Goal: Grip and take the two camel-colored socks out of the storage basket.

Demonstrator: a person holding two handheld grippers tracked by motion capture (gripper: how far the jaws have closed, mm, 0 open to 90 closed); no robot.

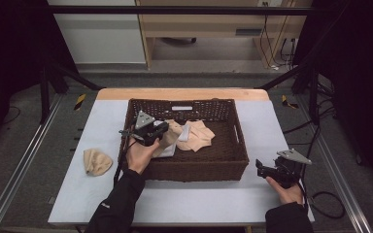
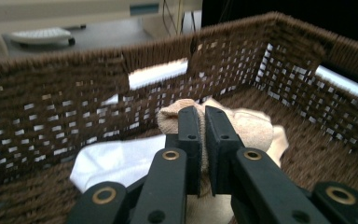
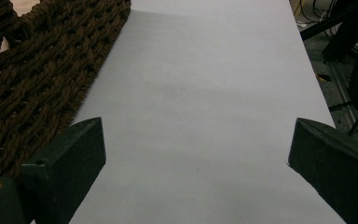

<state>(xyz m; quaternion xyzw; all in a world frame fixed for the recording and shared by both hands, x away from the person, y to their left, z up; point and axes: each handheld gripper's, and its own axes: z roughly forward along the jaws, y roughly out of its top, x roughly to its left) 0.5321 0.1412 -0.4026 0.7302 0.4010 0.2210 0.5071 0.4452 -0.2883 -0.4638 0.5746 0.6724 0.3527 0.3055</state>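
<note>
A dark brown wicker basket stands in the middle of the table. Inside it lie beige cloths and a white cloth. My left gripper is over the basket's left part, shut on a beige cloth pinched between its jaws, with the white cloth lying below to the left. Another beige cloth lies on the table left of the basket. My right gripper hovers by the basket's right front corner, jaws wide apart over bare table, nothing between them.
The table has a pale grey cover with a wooden strip along its far edge. The basket wall is close on the left of the right gripper. Metal rails, cables and dark frame posts flank the table.
</note>
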